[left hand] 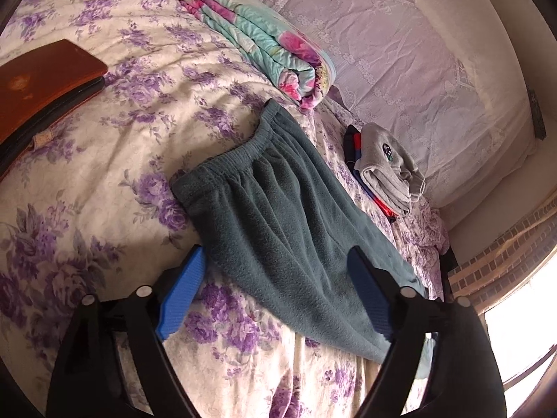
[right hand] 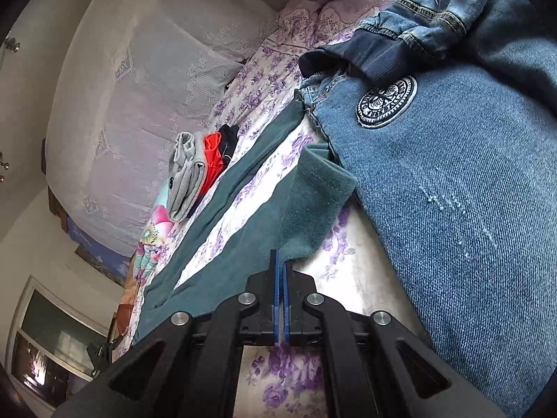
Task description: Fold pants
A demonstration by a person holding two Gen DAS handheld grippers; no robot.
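Left wrist view, going left to right: a brown board (left hand: 41, 80) on the floral bed (left hand: 115, 160), then the teal fleece pants (left hand: 278, 216) spread flat, waistband toward a rolled quilt (left hand: 264, 38). The left hand-held gripper (left hand: 275, 278) sits wide apart straddling them (not pinching). Right wrist view: the right hand-held gripper (right hand: 281, 261) is clamped tight at a pant cuff (right hand: 313, 209); denim (right hand: 452, 174) lies rightmost.

Round patch (right hand: 386, 101) on denim garment (right hand: 452, 188): lettering around its rim, too small to read.
Emblem (left hand: 387, 151) on grey folded garment (left hand: 386, 170): no legible text.
Elsewhere: nothing readable.
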